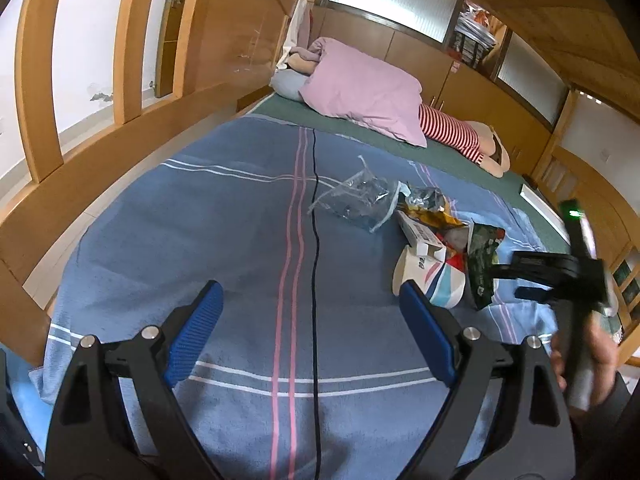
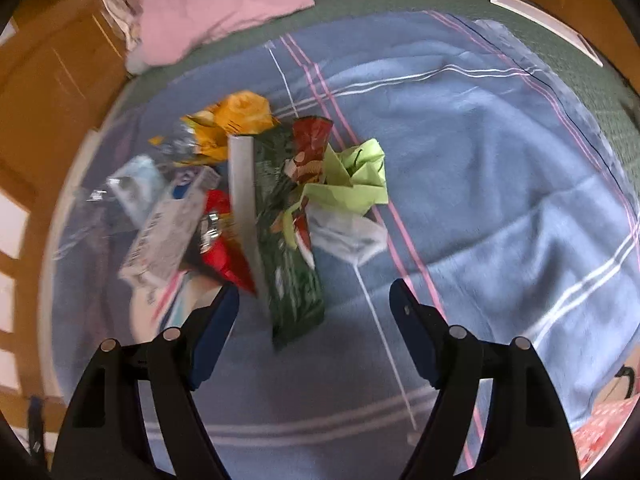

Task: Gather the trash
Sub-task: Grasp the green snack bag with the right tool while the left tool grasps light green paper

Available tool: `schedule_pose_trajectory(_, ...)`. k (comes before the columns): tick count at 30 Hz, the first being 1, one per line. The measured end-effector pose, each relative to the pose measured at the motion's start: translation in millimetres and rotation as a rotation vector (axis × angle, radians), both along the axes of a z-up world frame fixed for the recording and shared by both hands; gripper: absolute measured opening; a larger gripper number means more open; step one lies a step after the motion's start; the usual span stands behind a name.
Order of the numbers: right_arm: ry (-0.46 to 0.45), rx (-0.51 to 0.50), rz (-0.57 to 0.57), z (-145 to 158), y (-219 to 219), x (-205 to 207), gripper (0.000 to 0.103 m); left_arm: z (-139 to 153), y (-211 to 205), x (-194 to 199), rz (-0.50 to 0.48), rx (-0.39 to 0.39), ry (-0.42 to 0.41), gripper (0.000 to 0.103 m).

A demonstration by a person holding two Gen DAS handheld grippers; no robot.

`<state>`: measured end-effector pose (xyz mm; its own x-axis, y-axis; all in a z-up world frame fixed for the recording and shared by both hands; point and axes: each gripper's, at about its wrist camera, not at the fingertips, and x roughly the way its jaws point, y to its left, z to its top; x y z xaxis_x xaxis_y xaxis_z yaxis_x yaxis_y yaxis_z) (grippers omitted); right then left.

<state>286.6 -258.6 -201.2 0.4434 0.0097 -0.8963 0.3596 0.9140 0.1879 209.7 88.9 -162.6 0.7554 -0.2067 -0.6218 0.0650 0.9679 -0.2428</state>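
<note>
Blue striped blanket (image 1: 224, 216) carries our trash pile (image 2: 256, 200); our left gripper (image 1: 310, 320) and right gripper (image 2: 314, 312) hang spread, empty; the green wrapper (image 2: 294, 264) looks blurred.

The left wrist view looks forward and slightly down along the left gripper (image 1: 310, 320), low over the bed (image 1: 240, 220), facing the pink pillow (image 1: 360, 88) and the wooden cupboards (image 1: 460, 80) beyond. The pile of wrappers (image 1: 432, 236) lies ahead to its right. The right wrist view tilts more steeply down from the right gripper (image 2: 314, 312), close above the same pile of wrappers (image 2: 280, 200). Both views share the bed (image 2: 480, 200), pile and pink pillow (image 2: 216, 8); the left view also catches the right gripper (image 1: 560, 276) at its right edge.
</note>
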Motion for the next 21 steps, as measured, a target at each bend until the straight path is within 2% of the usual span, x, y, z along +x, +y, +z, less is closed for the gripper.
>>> schedule_pose_trajectory(2,0.031,0.002,0.001,-15,2,15,0.072,0,1,0,-0.001,-0.01,0.0,0.089)
schedule_pose_trajectory(4,0.065,0.007,-0.01,-26,1,23,0.031,-1,3,1,-0.006,-0.031,0.011,0.089)
schedule_pose_trajectory(6,0.091,0.029,-0.024,-34,-2,28,0.026,-3,4,3,-0.008,-0.041,0.025,0.089)
schedule_pose_trajectory(7,0.08,0.035,-0.033,-32,-4,26,0.015,-3,5,3,-0.008,-0.046,0.029,0.089)
schedule_pose_trajectory(8,0.067,0.041,-0.03,-28,-5,24,0.008,-3,5,3,-0.007,-0.048,0.029,0.089)
schedule_pose_trajectory(13,0.007,0.094,-0.023,1,-12,0,0.008,-4,-4,1,-0.022,-0.025,0.022,0.089)
schedule_pose_trajectory(16,-0.02,0.17,-0.017,16,-22,-25,0.008,-4,-15,1,-0.055,-0.009,0.021,0.089)
schedule_pose_trajectory(21,-0.083,0.171,-0.076,35,-54,-77,0.008,0,-60,-8,-0.206,0.068,-0.017,0.089)
